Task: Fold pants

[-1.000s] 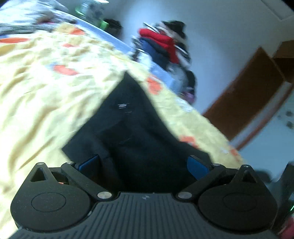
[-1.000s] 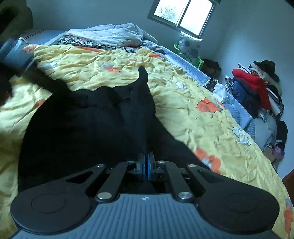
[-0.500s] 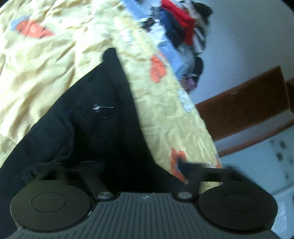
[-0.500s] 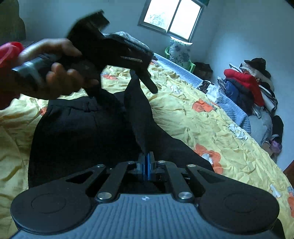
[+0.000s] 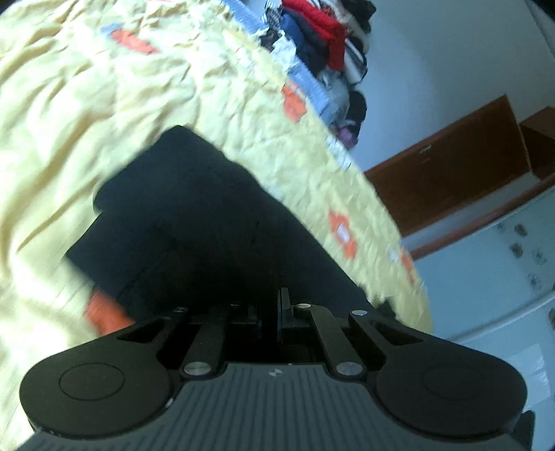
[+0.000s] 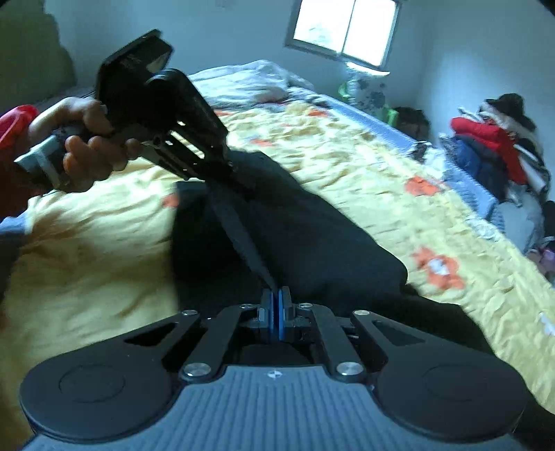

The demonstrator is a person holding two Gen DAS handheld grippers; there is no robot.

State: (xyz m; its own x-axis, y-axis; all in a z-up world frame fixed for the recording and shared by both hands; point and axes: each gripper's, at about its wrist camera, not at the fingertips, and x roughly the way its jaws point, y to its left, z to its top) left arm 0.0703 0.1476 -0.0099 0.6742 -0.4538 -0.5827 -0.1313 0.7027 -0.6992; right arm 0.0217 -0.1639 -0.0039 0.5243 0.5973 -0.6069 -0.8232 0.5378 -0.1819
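Just ahead of the right claw, the black pants lie spread on the yellow flowered bedspread, and a taut strip of their cloth runs straight into the claw's blue pads, which are pressed together on it. That strip rises forward and to the left, up to the left claw, which is held by a bare hand above the far part of the garment; its fingers are drawn close together and meet the dark cloth there.

In the left wrist view, the left claw shows its two fingers nearly touching, with dark fabric filling the narrow space between them, so it is pinching the pants. Beyond its tips the garment spreads forward and to the left in layered folds on the bedspread; the picture is blurred, and the exact edge it holds cannot be made out.

Far ahead and to the right of the right claw, a heap of clothes stands against the wall, and a window sits high ahead. To the right of the left claw is a brown wooden door.
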